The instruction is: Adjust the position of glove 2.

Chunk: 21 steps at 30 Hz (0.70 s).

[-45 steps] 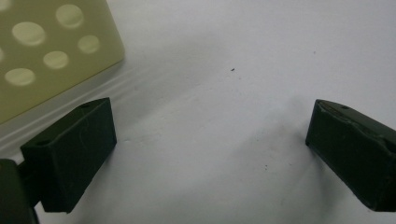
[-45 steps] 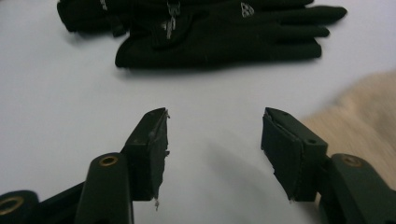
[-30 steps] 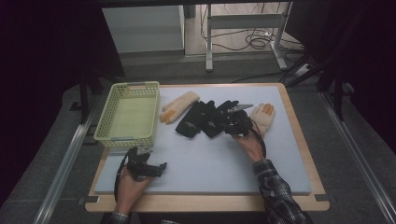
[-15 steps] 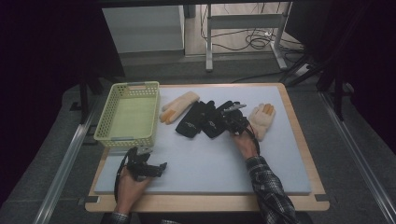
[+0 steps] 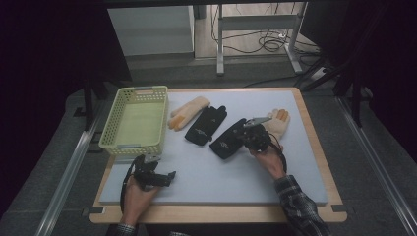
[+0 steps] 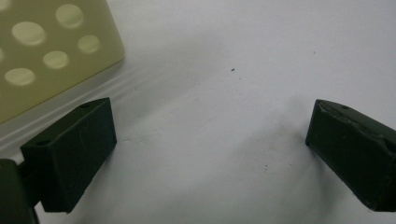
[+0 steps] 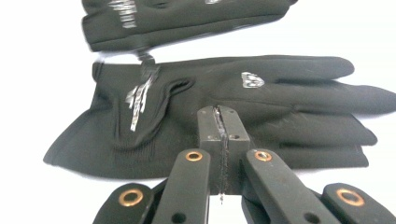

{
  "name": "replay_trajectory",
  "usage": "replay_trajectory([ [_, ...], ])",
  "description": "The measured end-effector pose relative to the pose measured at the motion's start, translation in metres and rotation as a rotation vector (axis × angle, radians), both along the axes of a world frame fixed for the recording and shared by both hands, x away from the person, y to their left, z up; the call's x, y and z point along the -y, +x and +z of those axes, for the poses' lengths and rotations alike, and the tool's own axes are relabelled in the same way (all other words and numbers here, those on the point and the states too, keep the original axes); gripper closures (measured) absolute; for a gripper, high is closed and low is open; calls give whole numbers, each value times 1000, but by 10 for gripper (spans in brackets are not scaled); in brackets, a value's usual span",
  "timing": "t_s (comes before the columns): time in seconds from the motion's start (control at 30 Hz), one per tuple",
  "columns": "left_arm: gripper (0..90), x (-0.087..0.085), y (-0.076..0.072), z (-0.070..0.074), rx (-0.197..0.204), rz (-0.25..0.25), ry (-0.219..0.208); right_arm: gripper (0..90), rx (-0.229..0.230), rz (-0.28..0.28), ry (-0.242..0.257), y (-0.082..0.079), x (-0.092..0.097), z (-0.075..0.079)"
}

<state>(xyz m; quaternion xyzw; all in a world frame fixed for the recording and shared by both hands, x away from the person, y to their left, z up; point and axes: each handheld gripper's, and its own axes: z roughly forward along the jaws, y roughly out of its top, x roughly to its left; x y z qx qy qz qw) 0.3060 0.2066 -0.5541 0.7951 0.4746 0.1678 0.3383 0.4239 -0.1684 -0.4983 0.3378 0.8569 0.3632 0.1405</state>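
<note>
Pinching the nearer black glove (image 7: 224,121) with pressed-together jaws, right gripper (image 5: 252,136) begins sorting; yellow basket (image 5: 118,142) at ten o'clock empty, left gripper (image 5: 156,173) spread, idle.

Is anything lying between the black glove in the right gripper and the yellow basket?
Yes: a second black glove and a cream glove lie flat between the held black glove in the right gripper and the basket.

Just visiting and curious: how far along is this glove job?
Nothing done: the basket is empty. In hand: the right gripper is shut on one black glove. Still to go: the other black glove and two tan gloves. The left gripper waits open.
</note>
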Motion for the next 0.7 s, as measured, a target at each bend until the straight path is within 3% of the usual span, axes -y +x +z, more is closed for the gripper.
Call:
replay_trajectory([
  [0.07, 21, 0, 0, 0, 0, 0, 0, 887, -1, 14, 1, -8, 3, 2],
  [0.1, 21, 0, 0, 0, 0, 0, 0, 886, -2, 46, -9, -23, 8, 4],
  [0.13, 21, 0, 0, 0, 0, 0, 0, 886, -2, 46, -9, -23, 8, 4],
  [0.17, 21, 0, 0, 0, 0, 0, 0, 885, -8, 63, -23, -35, 14, 3],
  [0.27, 21, 0, 0, 0, 0, 0, 0, 829, -43, 49, -38, -43, 23, -2],
  [0.33, 21, 0, 0, 0, 1, 0, 1, 729, -11, 35, -11, -43, 25, 1],
  [0.37, 21, 0, 0, 0, 0, -1, 1, 711, -21, 36, 21, -42, 23, 3],
  [0.47, 21, 0, 0, 0, 1, 0, 1, 740, -44, 96, 59, -38, 1, 6],
  [0.57, 21, 0, 0, 0, 0, 0, 0, 862, -54, 161, 59, -33, -31, 1],
  [0.7, 21, 0, 0, 0, 0, 0, 0, 881, -59, 214, 10, -27, -70, -14],
])
